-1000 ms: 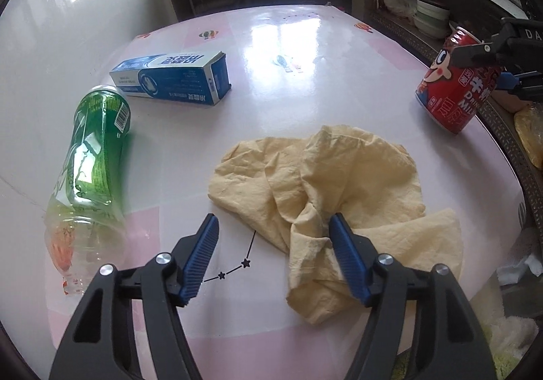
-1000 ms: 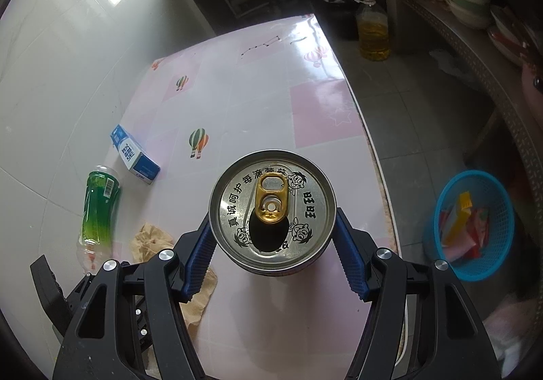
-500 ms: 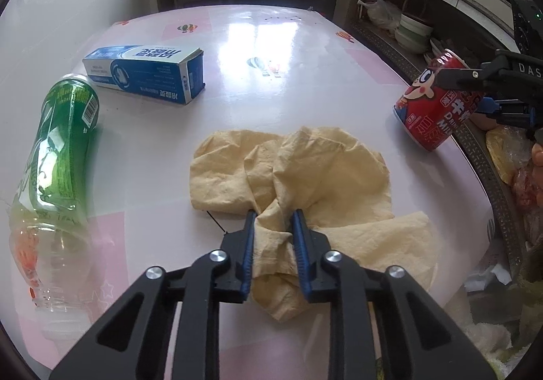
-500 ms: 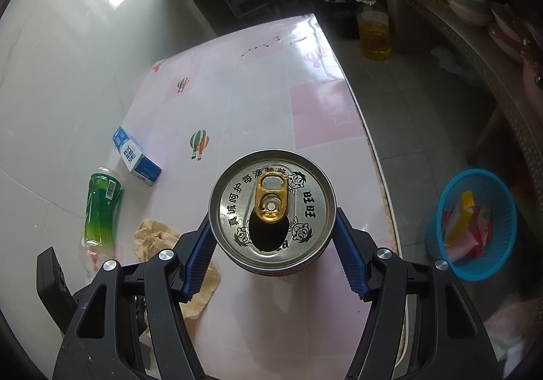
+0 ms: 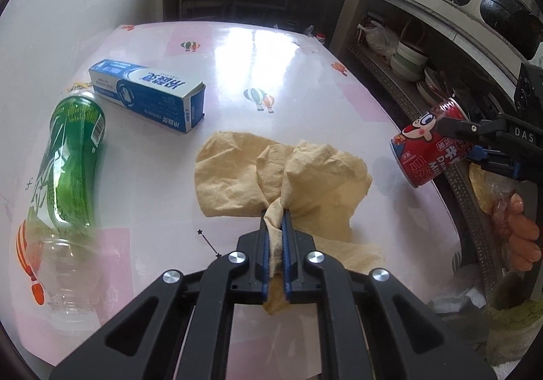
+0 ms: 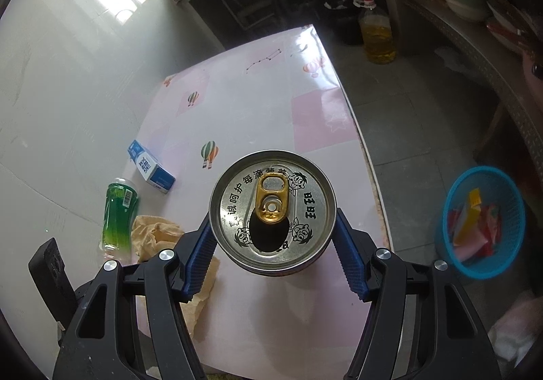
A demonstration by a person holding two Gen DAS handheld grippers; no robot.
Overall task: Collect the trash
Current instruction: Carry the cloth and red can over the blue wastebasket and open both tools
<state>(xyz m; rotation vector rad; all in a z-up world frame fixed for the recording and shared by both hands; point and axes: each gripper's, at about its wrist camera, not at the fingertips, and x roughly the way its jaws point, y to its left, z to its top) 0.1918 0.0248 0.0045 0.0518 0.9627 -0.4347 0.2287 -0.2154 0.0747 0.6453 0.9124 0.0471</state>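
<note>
One can [image 6: 273, 210], one green bottle [image 5: 69, 156], one toothpaste box [image 5: 149, 95], one crumpled cloth [image 5: 305, 176], one blue basket [image 6: 482, 224]

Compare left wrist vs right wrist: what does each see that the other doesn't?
Left wrist only: left gripper shut on the cloth, the can's red side, a hand, shelf bowls.
Right wrist only: the can's opened top, blue basket with trash on the floor, oil bottle.
Both: right gripper gripping the can, cloth, green bottle, blue box, pink table.

table [image 5: 237, 51]: glossy, smooth | cloth [image 5: 315, 176]: crumpled, matt | can [image 6: 273, 210]: shiny metal | bottle [image 5: 68, 163]: clear plastic
</note>
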